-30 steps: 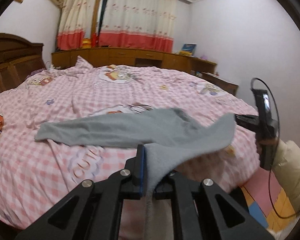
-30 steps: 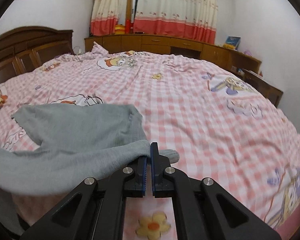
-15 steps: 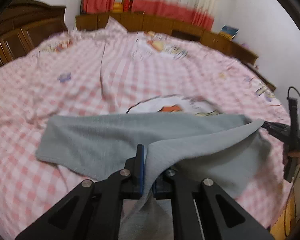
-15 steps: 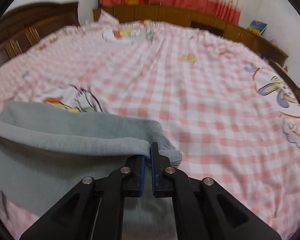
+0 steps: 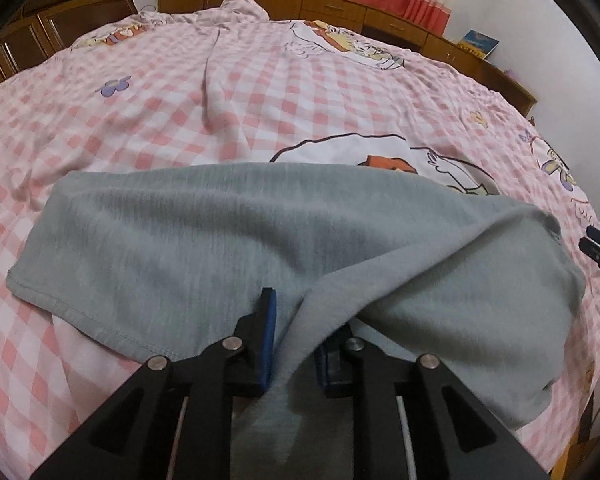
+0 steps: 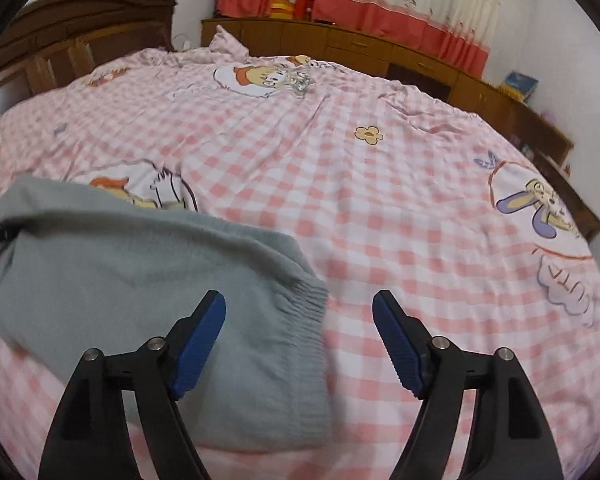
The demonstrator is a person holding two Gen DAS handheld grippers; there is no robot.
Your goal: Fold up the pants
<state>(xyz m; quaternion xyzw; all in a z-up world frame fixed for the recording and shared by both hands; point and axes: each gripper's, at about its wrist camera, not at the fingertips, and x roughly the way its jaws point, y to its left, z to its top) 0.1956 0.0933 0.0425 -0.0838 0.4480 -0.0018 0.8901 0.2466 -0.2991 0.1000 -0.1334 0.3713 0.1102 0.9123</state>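
One pair of grey pants (image 5: 204, 248) lies folded on one checked bed (image 5: 148, 112), two grippers just opening: left gripper (image 5: 294, 330) narrow around a fold, right gripper (image 6: 299, 312) wide, empty.

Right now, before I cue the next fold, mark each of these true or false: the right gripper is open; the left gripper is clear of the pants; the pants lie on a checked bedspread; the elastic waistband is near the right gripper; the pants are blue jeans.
1. The right gripper is open. True; its jaws have just been opening and press on nothing.
2. The left gripper is clear of the pants. False; a fold of cloth runs between its jaws, which have just been opening.
3. The pants lie on a checked bedspread. True.
4. The elastic waistband is near the right gripper. True.
5. The pants are blue jeans. False; they are soft grey fabric.
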